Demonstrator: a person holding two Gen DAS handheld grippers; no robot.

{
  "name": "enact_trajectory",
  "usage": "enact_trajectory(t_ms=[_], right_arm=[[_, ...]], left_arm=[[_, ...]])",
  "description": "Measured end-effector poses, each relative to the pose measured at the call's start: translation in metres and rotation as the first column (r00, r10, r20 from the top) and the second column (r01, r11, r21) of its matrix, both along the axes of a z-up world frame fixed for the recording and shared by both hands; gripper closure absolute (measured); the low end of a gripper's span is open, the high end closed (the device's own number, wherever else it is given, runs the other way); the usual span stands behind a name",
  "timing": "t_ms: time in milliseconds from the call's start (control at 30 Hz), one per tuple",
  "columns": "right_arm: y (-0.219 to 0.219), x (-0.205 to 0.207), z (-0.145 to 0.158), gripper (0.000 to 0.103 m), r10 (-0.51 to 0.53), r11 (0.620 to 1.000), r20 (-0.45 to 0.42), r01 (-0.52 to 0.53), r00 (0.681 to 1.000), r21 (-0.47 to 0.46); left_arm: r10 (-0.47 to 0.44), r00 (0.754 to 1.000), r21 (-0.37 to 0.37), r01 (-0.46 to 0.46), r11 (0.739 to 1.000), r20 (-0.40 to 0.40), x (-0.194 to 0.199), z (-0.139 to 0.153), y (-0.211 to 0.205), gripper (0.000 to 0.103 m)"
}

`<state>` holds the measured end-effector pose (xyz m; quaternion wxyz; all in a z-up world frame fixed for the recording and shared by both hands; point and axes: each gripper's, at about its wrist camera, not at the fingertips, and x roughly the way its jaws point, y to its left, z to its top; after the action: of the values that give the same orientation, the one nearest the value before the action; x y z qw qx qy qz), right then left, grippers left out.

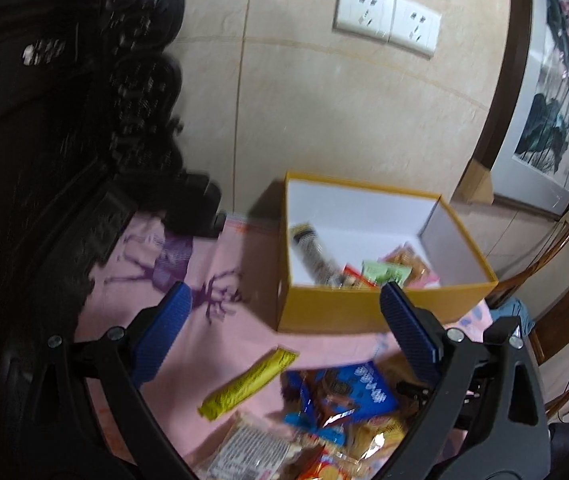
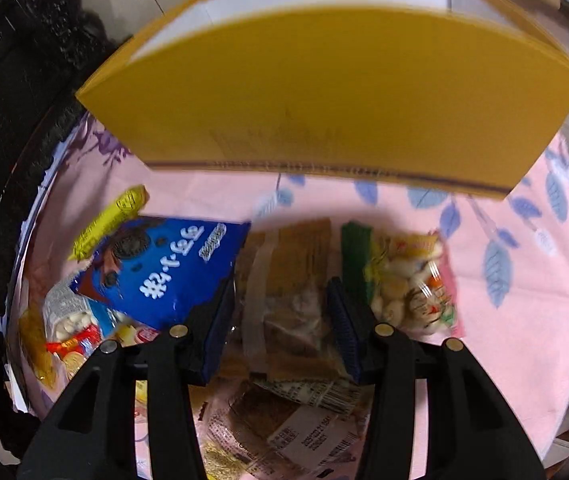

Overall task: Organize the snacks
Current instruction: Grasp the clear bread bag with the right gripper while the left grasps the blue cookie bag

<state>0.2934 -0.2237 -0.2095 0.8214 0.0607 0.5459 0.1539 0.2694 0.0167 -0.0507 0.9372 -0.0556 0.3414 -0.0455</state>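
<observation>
A yellow box (image 1: 364,308) with a white inside stands open on the pink cloth and holds several snack packs (image 1: 380,270). It also fills the top of the right wrist view (image 2: 324,92). My left gripper (image 1: 284,292) is open and empty, above the cloth in front of the box. A yellow bar (image 1: 248,384) and a blue cookie bag (image 1: 348,392) lie below it. My right gripper (image 2: 282,284) is open with its blue pads on either side of a brown snack pack (image 2: 296,280), just above the pile. The blue cookie bag (image 2: 164,268) lies to its left and a clear candy bag (image 2: 412,284) to its right.
Dark carved wooden furniture (image 1: 44,160) stands along the left. A tiled wall with sockets (image 1: 388,20) is behind the box, with a framed painting (image 1: 556,92) at the right. The pink cloth (image 2: 524,300) has bare room on the right of the pile.
</observation>
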Motion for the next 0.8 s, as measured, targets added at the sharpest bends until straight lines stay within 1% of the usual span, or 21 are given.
enact_trajectory(t_ms=[67,100,167,233,267,367,467,600,700,800], right_arm=[[0.003,0.001,-0.004,0.053,0.012,1.0,-0.001,-0.012,1.0,-0.015],[0.006,0.004,-0.006,0.051,0.019,1.0,-0.016,-0.019,1.0,-0.024],[0.009,0.007,-0.006,0.05,0.027,0.999,-0.009,-0.027,1.0,-0.038],[0.011,0.007,-0.007,0.052,0.034,0.998,0.003,-0.034,0.999,-0.051],[0.011,0.006,-0.007,0.057,0.039,0.998,0.005,-0.038,0.999,-0.046],[0.002,0.006,-0.004,0.063,0.01,1.0,-0.012,-0.01,1.0,-0.001],[-0.01,0.0,0.005,0.064,-0.021,0.999,-0.004,0.021,1.0,0.04],[-0.024,-0.013,0.022,0.064,-0.073,0.992,0.01,0.072,0.997,0.108],[-0.035,-0.021,0.03,0.064,-0.116,0.981,0.008,0.114,0.993,0.155],[-0.042,-0.027,0.035,0.064,-0.144,0.973,-0.007,0.143,0.99,0.179]], left_arm=[[0.01,1.0,-0.013,-0.011,1.0,-0.029,-0.002,-0.009,0.005,0.006],[0.011,0.999,-0.017,-0.012,1.0,-0.038,-0.002,-0.012,0.006,0.006],[0.008,0.999,-0.017,-0.009,1.0,-0.054,-0.002,-0.017,0.006,0.006],[0.002,0.998,-0.011,-0.003,1.0,-0.064,-0.002,-0.023,0.005,0.006],[0.0,0.998,-0.01,-0.001,1.0,-0.07,-0.002,-0.025,0.005,0.006],[-0.004,0.995,-0.015,0.003,1.0,-0.103,0.0,-0.035,0.004,0.006],[-0.017,0.992,-0.027,0.014,1.0,-0.123,0.001,-0.042,0.0,0.006],[-0.071,0.984,-0.014,0.07,0.997,-0.162,0.001,-0.06,-0.014,0.006],[-0.126,0.969,-0.02,0.124,0.992,-0.213,0.002,-0.078,-0.03,0.006],[-0.169,0.952,-0.033,0.166,0.986,-0.254,0.006,-0.096,-0.047,0.006]])
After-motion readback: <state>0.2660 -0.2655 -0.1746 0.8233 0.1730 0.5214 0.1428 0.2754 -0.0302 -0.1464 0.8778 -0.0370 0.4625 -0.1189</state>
